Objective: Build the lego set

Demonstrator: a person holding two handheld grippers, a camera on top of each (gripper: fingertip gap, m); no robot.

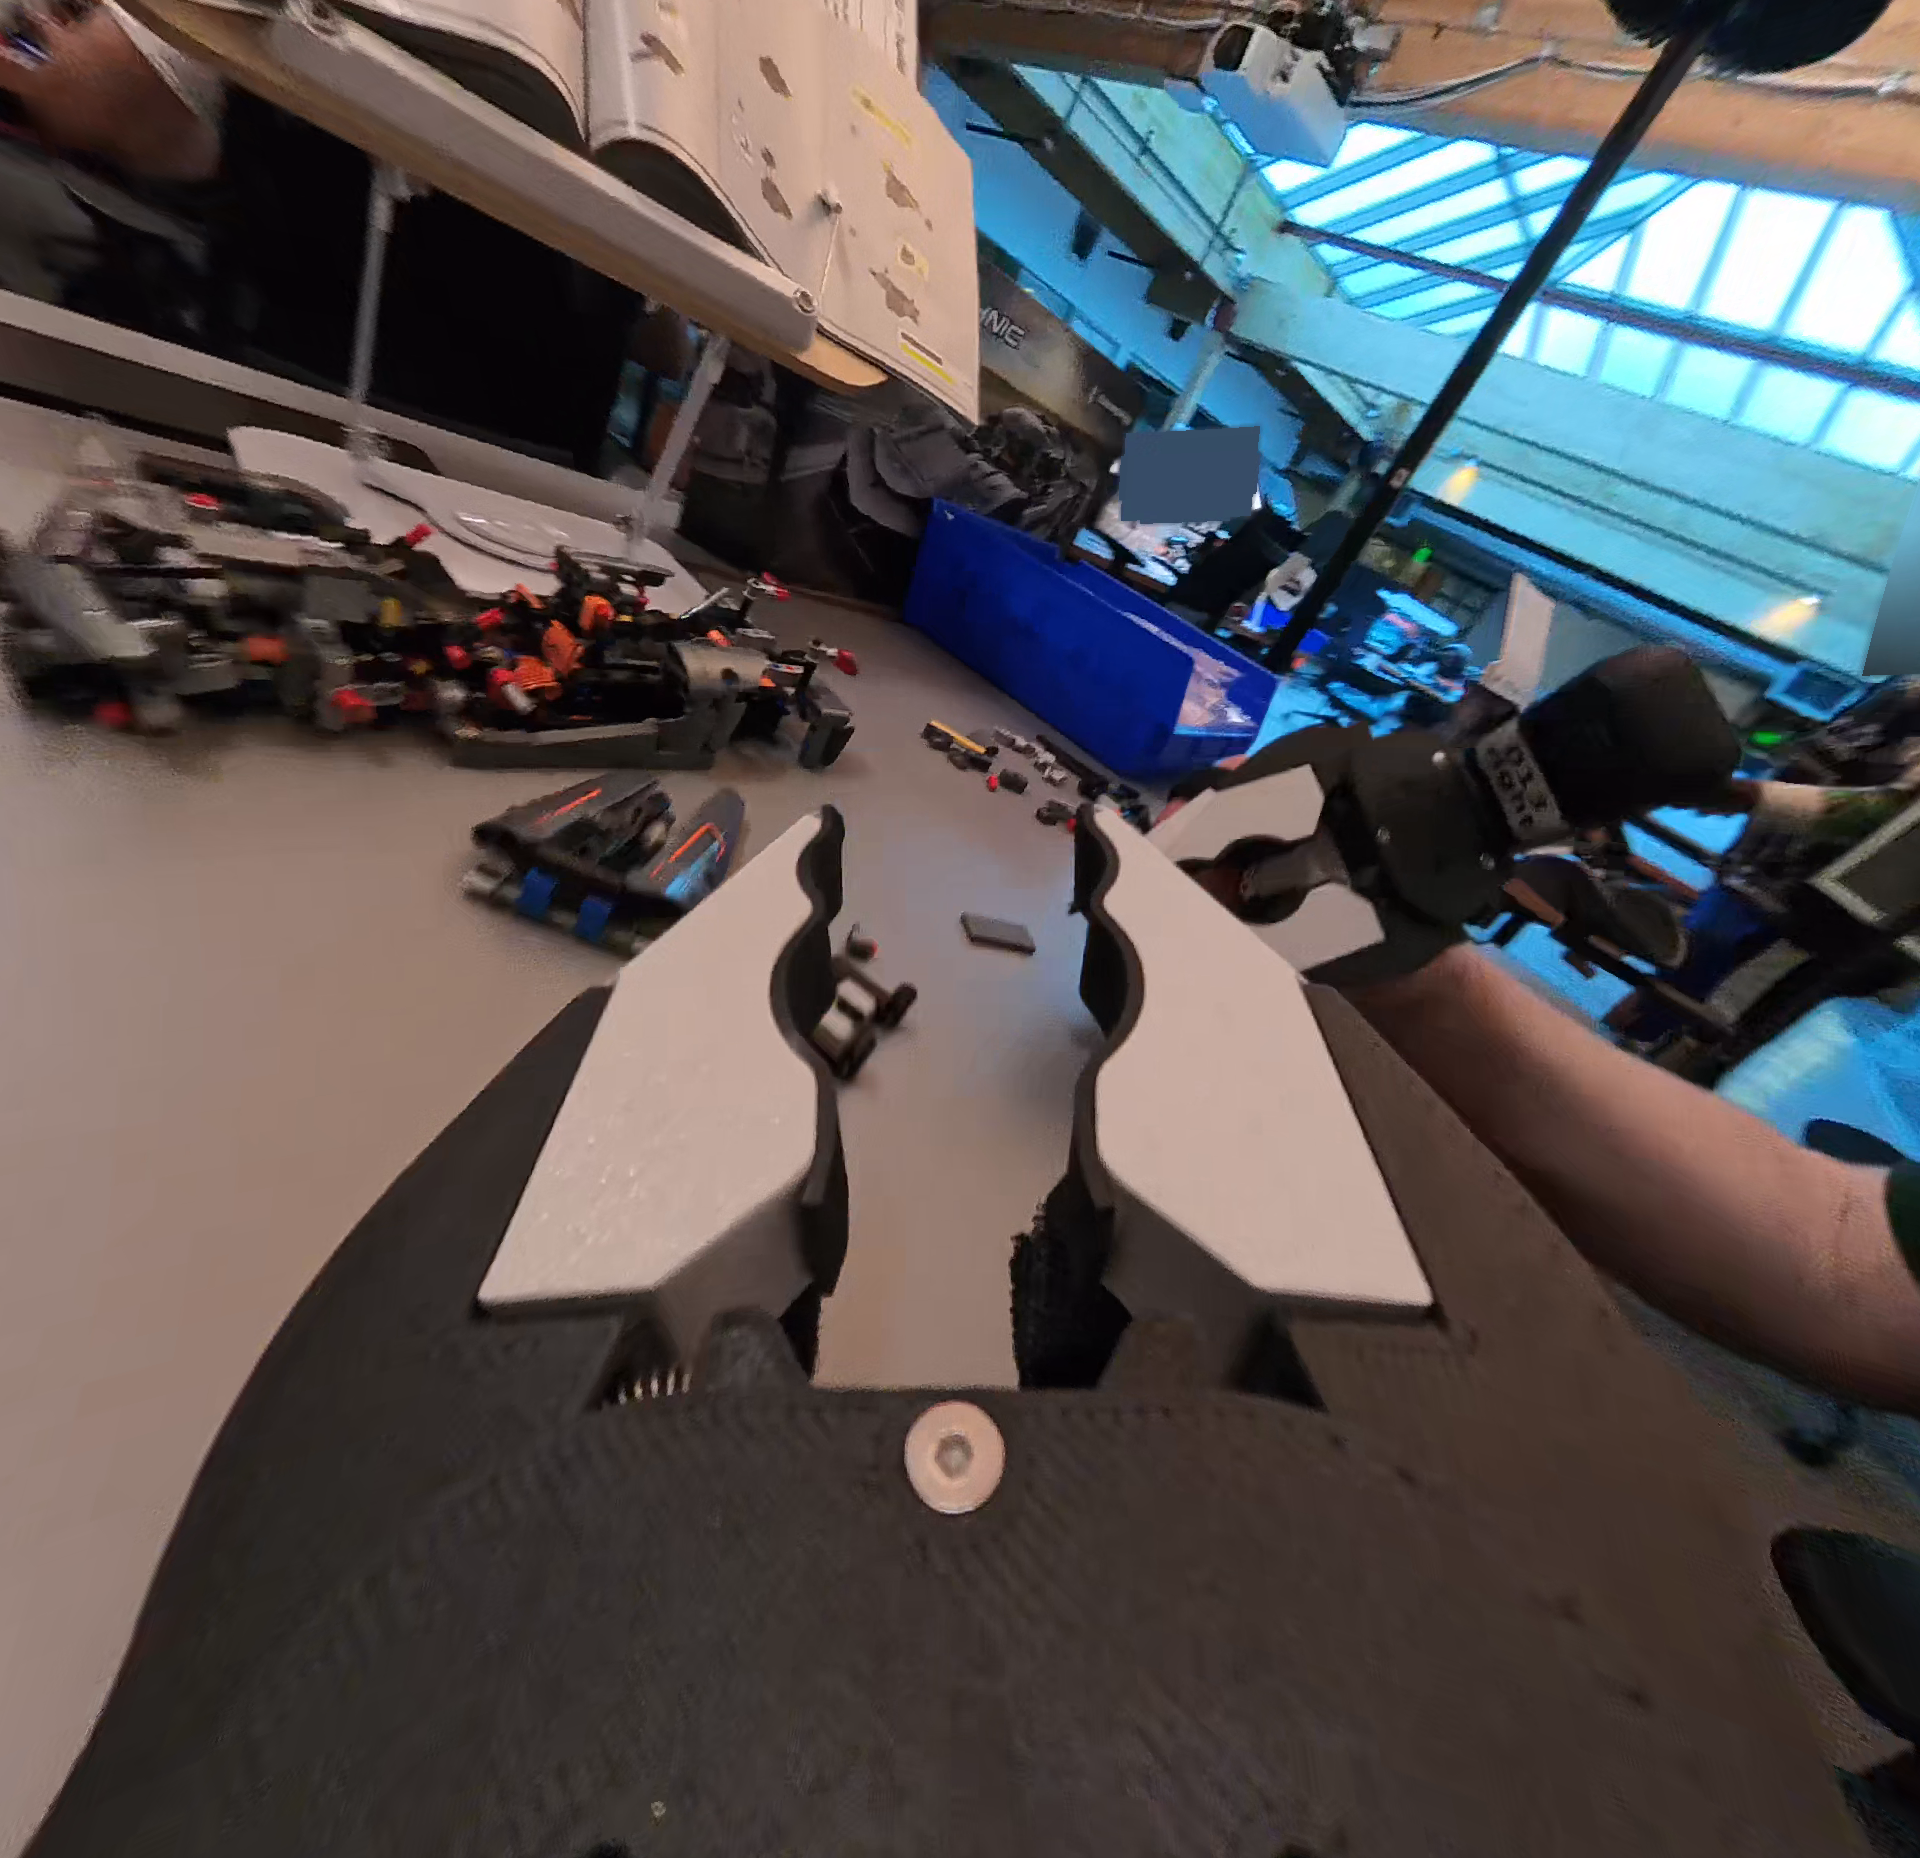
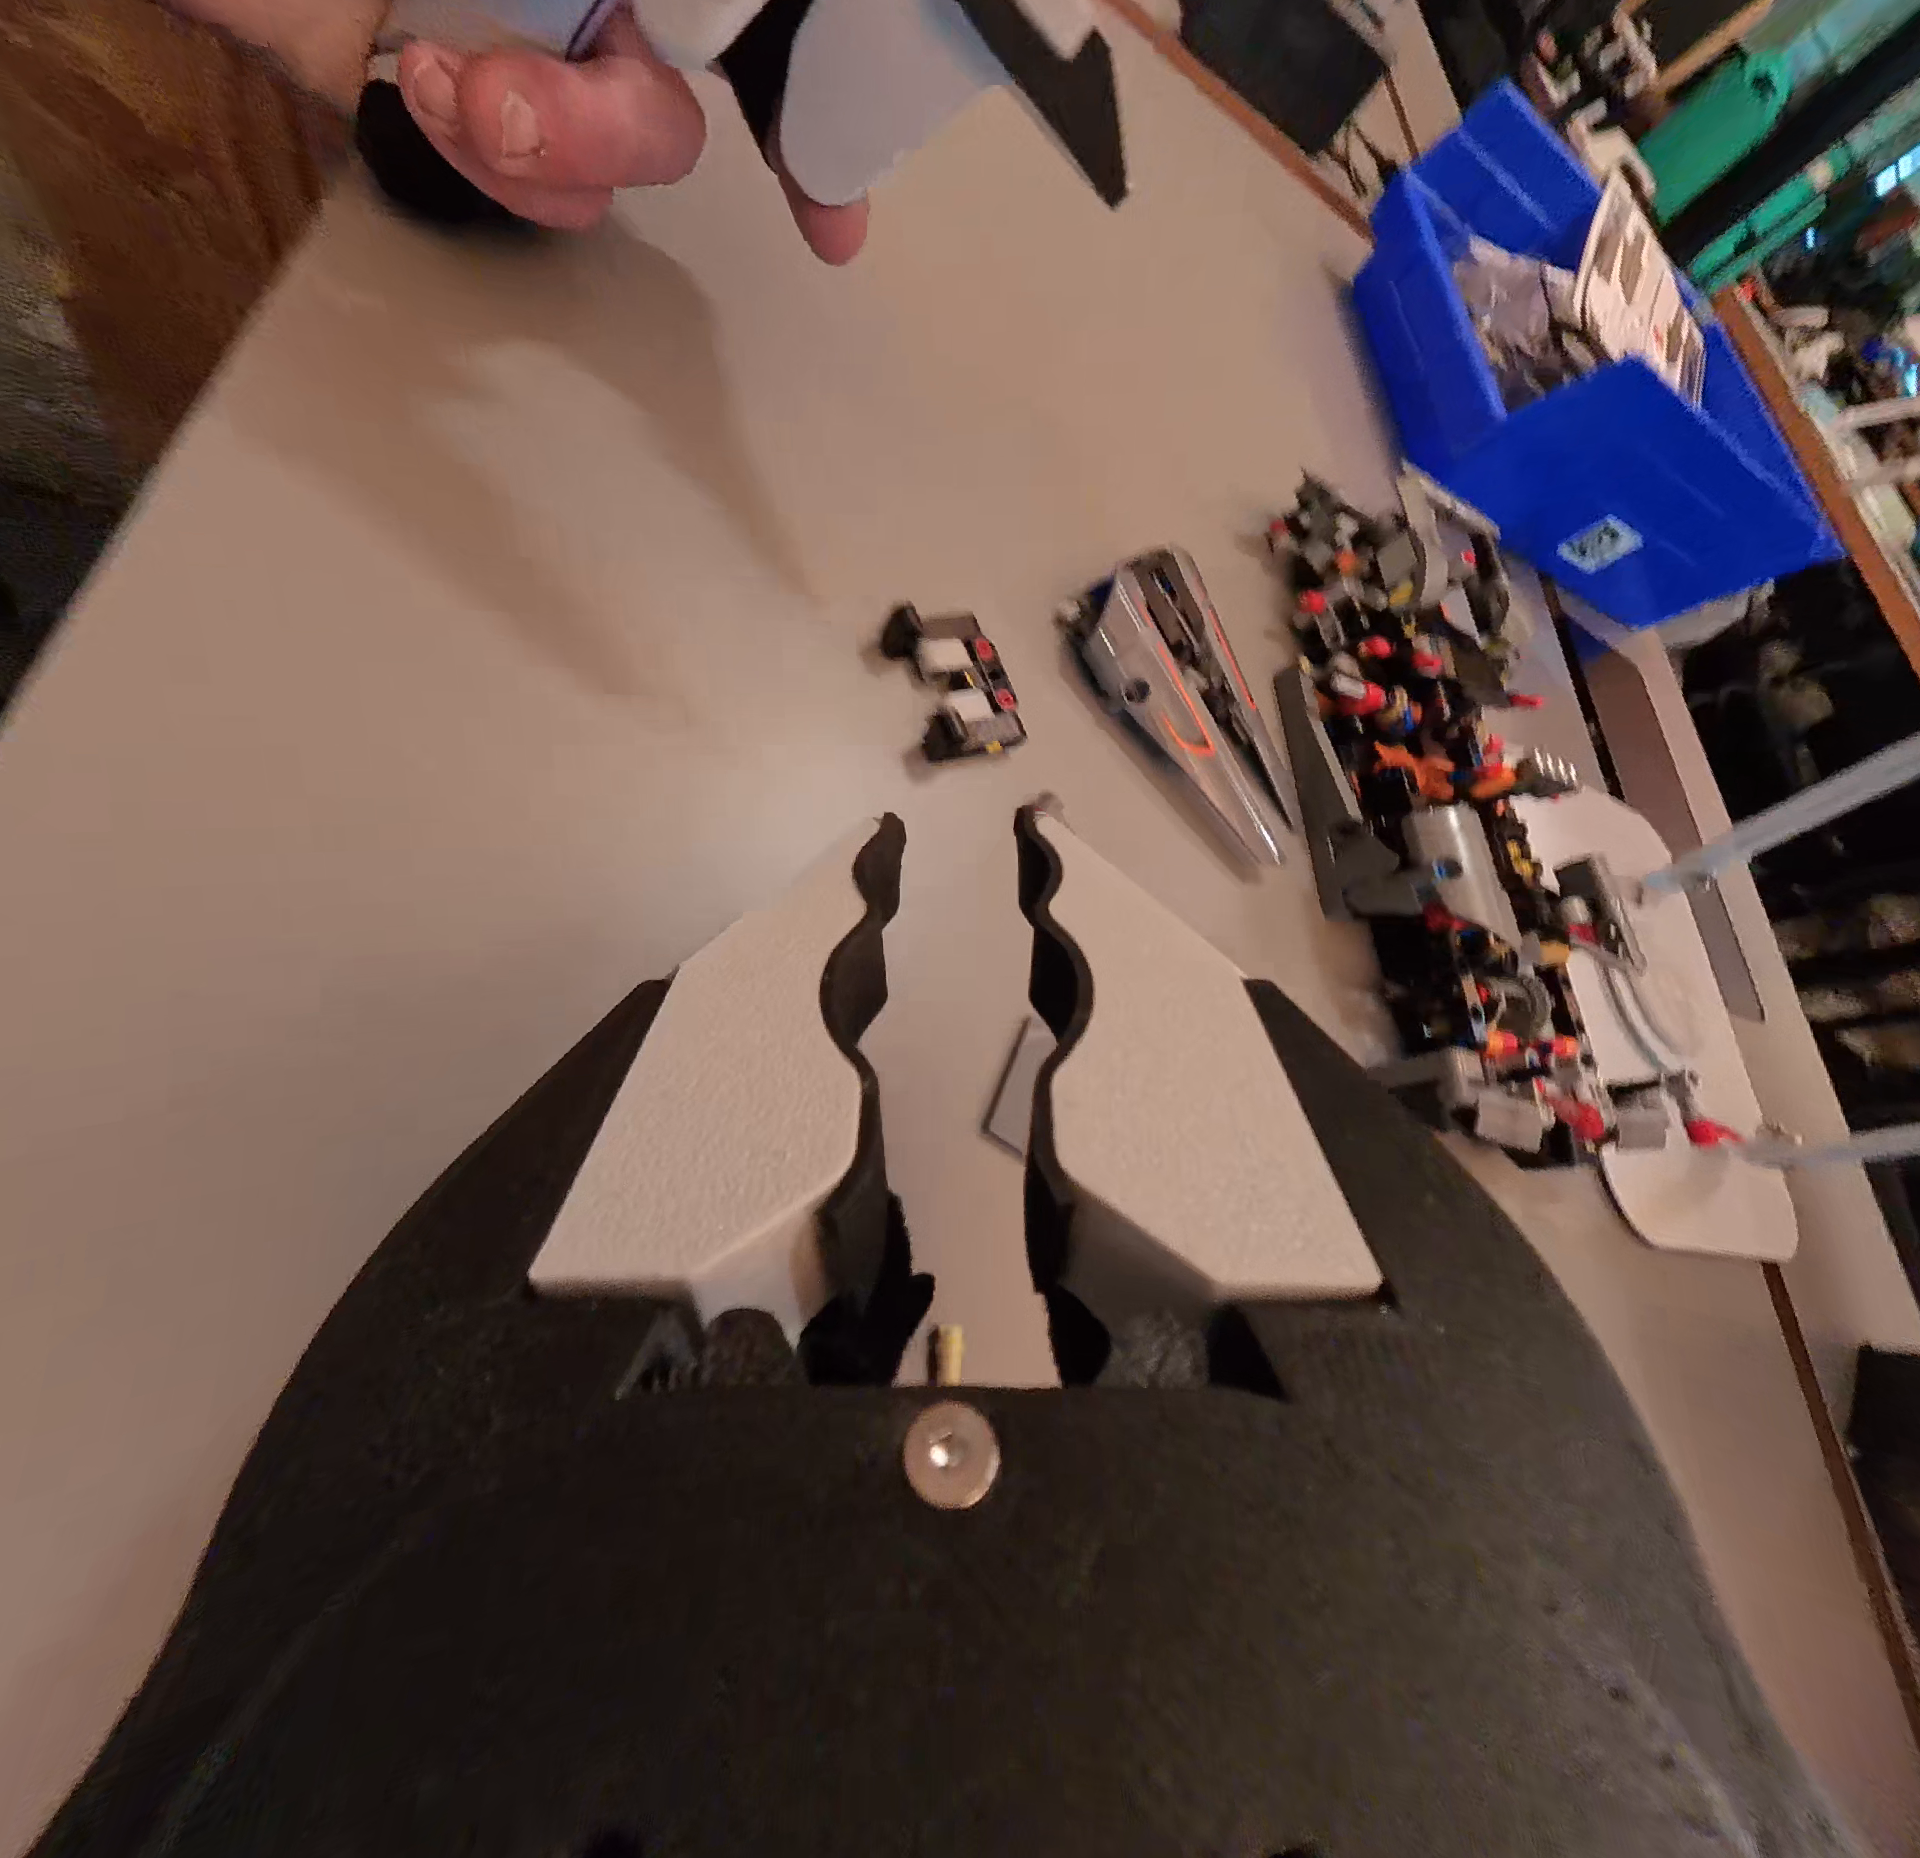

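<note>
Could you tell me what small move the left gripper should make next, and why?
Probably ease the left gripper forward and down around the small black and white sub-assembly. Both grippers are open and empty, and that piece lies loose on the table close by its left finger, apart from the large build. The right gripper is aimed short of it.

grey table bears lego chassis, wedge panel, blue bin, perhaps loose pieces.
</note>
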